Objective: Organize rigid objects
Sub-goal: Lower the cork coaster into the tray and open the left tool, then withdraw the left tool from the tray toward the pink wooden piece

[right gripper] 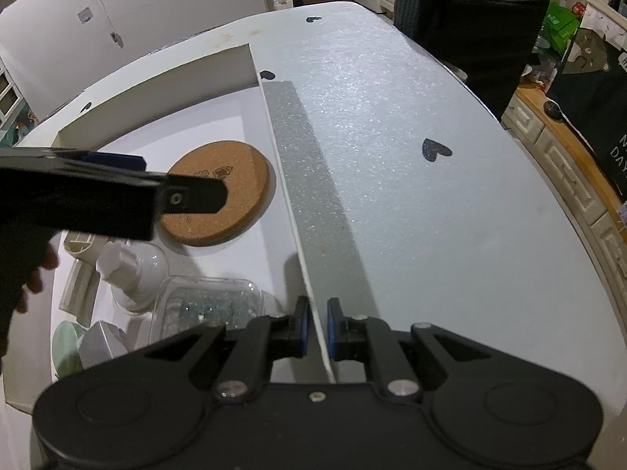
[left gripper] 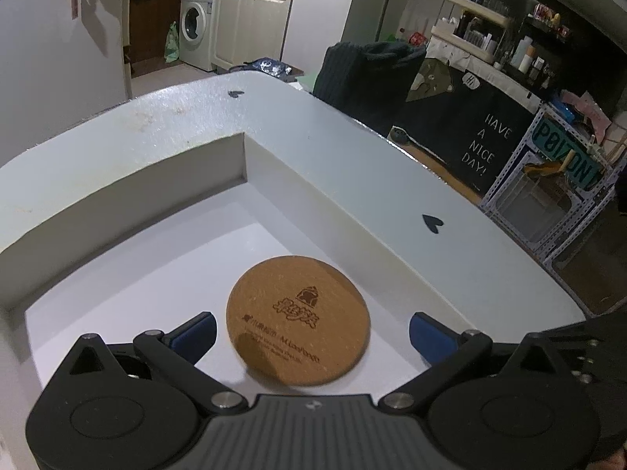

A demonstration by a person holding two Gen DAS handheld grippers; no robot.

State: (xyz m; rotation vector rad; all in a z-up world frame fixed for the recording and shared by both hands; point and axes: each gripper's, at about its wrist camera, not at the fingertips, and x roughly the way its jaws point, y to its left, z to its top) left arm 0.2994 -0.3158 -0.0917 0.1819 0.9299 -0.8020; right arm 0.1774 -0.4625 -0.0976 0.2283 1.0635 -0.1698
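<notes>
The left gripper [left gripper: 311, 335] stands with its jaws wide apart above the floor of a white box [left gripper: 129, 180], and nothing is held between its blue pads [left gripper: 425, 333]. The cork coaster [left gripper: 298, 320] lies flat on the box floor between and just ahead of those pads, touching neither, near the box's right wall and toward its far right corner. In the right wrist view the same cork coaster [right gripper: 219, 192] is partly covered by the left gripper's black finger, which reaches in from the left edge of the picture above it. The right gripper [right gripper: 316, 327] is closed on the thin right wall of the white box [right gripper: 290, 196], one blue pad on the inner face and one on the outer face, at the near end of that wall. The near part of the box holds a clear plastic container [right gripper: 207, 305] with small glittering contents, a white bottle [right gripper: 129, 270] lying on its side, and a pale green round item [right gripper: 68, 348] at the near left. The box sits on a white foam-covered table [right gripper: 411, 196] marked with black hearts [right gripper: 435, 149]. A dark knitted cloth [right gripper: 470, 11] is draped beyond the table's far right edge.
</notes>
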